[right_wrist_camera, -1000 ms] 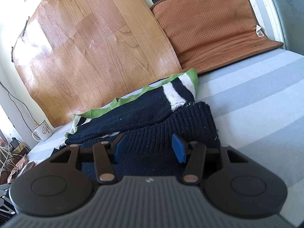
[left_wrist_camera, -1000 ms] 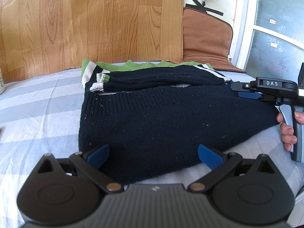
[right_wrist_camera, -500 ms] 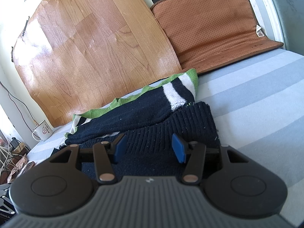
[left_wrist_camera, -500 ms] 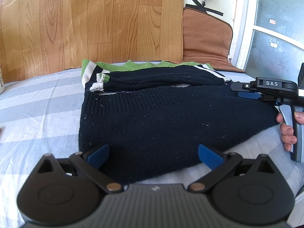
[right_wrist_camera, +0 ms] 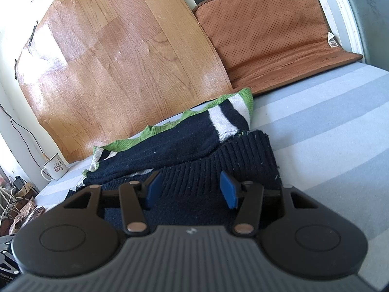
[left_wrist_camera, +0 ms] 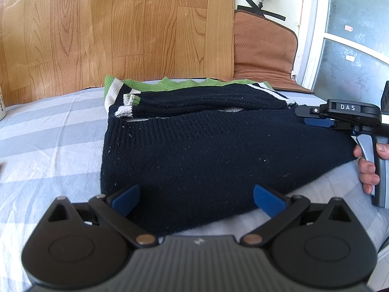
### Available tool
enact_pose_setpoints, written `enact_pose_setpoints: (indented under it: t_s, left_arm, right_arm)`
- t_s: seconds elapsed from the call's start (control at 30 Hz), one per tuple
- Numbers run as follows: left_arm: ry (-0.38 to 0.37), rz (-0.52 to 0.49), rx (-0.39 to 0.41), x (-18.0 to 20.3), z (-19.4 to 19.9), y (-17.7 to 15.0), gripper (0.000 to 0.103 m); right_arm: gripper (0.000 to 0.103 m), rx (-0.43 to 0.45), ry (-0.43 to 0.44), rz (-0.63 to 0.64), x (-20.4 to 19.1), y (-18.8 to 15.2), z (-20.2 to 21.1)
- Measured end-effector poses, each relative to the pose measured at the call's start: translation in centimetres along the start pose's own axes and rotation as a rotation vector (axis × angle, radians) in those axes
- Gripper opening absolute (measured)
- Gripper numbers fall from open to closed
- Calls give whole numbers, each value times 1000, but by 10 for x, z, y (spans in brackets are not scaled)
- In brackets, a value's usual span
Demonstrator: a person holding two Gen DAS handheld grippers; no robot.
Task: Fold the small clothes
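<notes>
A: Anything new since a second ago?
B: Nothing. Both grippers sit where they were, and the sweater (left_wrist_camera: pixel 194 150) hasn't shifted on the striped sheet (left_wrist_camera: pixel 48 146).
A: How does it lie?
B: Folded, long axis running left to right in the left wrist view, green-and-white hem towards the wooden board (left_wrist_camera: pixel 121 29).
A: Jaws?
B: Left gripper (left_wrist_camera: pixel 197 194) spread wide over the near edge, gripping nothing. Right gripper (right_wrist_camera: pixel 190 189) half apart above the ribbed end, pads clear of the knit.

I see open bedsheet (left_wrist_camera: pixel 48 131) left of the sweater (left_wrist_camera: pixel 206 155); far side is blocked by board (left_wrist_camera: pixel 116 29) and cushion (left_wrist_camera: pixel 262 48).
</notes>
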State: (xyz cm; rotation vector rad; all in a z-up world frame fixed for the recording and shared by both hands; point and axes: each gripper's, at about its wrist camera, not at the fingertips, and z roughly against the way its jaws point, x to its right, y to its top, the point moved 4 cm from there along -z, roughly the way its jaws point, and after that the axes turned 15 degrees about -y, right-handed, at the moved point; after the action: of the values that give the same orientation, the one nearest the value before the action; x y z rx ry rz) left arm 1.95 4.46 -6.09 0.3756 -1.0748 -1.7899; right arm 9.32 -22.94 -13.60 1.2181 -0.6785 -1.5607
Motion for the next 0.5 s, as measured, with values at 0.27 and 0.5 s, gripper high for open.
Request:
enact_pose_setpoints:
  t_s: [0.27, 0.5]
  left_arm:
    - [-3, 2, 1, 1, 1, 1, 103]
    - [-9, 5, 4, 1, 2, 0, 103]
  right_arm:
    - [56, 0, 0, 0, 0, 0, 0]
    - [56, 0, -1, 0, -1, 0, 0]
